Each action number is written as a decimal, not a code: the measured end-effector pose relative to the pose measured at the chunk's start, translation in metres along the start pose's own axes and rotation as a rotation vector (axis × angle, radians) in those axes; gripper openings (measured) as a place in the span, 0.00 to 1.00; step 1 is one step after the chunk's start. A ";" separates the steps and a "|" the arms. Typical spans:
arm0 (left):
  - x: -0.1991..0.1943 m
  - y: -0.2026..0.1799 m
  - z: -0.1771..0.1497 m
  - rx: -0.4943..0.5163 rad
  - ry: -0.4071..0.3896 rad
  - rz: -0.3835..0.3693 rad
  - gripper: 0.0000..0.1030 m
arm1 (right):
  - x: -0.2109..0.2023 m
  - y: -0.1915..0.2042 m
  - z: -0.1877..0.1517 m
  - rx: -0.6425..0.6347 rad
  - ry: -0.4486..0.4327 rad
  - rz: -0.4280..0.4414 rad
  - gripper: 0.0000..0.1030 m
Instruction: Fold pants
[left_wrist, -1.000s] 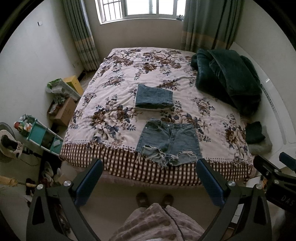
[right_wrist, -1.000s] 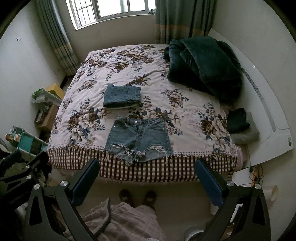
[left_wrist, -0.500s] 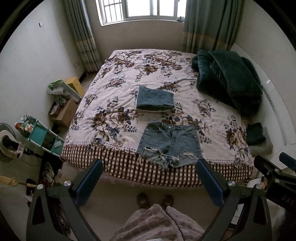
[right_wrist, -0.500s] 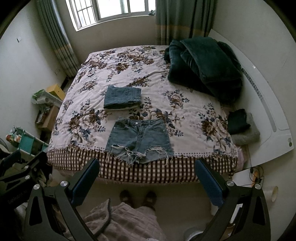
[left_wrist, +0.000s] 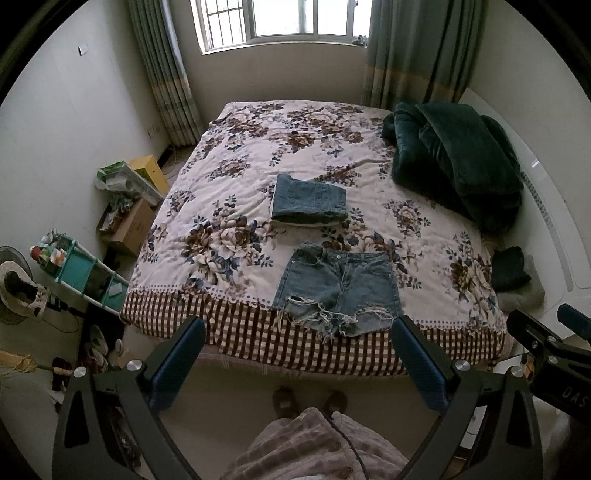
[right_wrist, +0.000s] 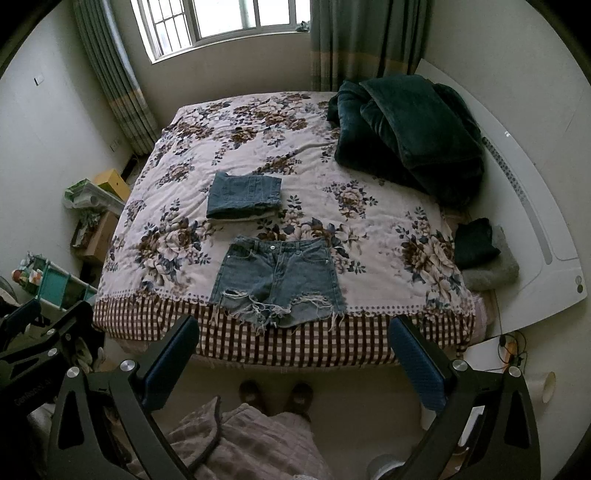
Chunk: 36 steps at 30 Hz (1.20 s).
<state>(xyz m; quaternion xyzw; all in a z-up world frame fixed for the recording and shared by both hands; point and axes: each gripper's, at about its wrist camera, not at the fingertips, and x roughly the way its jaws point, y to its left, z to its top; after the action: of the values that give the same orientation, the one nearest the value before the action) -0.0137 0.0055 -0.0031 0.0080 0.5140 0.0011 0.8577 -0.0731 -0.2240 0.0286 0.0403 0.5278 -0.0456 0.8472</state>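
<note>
A pair of frayed denim shorts (left_wrist: 338, 286) lies flat near the front edge of the floral bed, waistband away from me; it also shows in the right wrist view (right_wrist: 277, 278). A folded denim garment (left_wrist: 308, 201) lies just behind it, also in the right wrist view (right_wrist: 242, 197). My left gripper (left_wrist: 299, 354) is open and empty, held high above the floor in front of the bed. My right gripper (right_wrist: 295, 350) is open and empty, level with it.
A dark green blanket (left_wrist: 458, 158) is heaped at the bed's back right. Dark folded clothes (left_wrist: 509, 267) lie at the right edge. Boxes (left_wrist: 127, 227) and a teal rack (left_wrist: 77, 271) stand left of the bed. My feet (left_wrist: 308, 400) stand before the bed.
Both grippers have tilted up slightly, so the bed sits a little lower in both views. The shorts and the folded garment have not moved.
</note>
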 end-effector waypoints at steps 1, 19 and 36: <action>0.000 0.000 0.000 0.000 0.000 0.000 1.00 | 0.000 0.001 0.000 -0.002 0.000 -0.001 1.00; 0.001 -0.001 -0.001 0.001 -0.005 0.002 1.00 | 0.001 -0.004 0.006 -0.002 -0.003 0.000 1.00; 0.023 -0.006 0.004 0.022 -0.076 0.064 1.00 | 0.022 -0.019 0.020 0.071 -0.030 -0.024 1.00</action>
<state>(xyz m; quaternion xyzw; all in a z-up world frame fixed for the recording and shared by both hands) 0.0004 -0.0003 -0.0215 0.0342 0.4804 0.0227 0.8761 -0.0476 -0.2455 0.0170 0.0634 0.5136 -0.0753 0.8523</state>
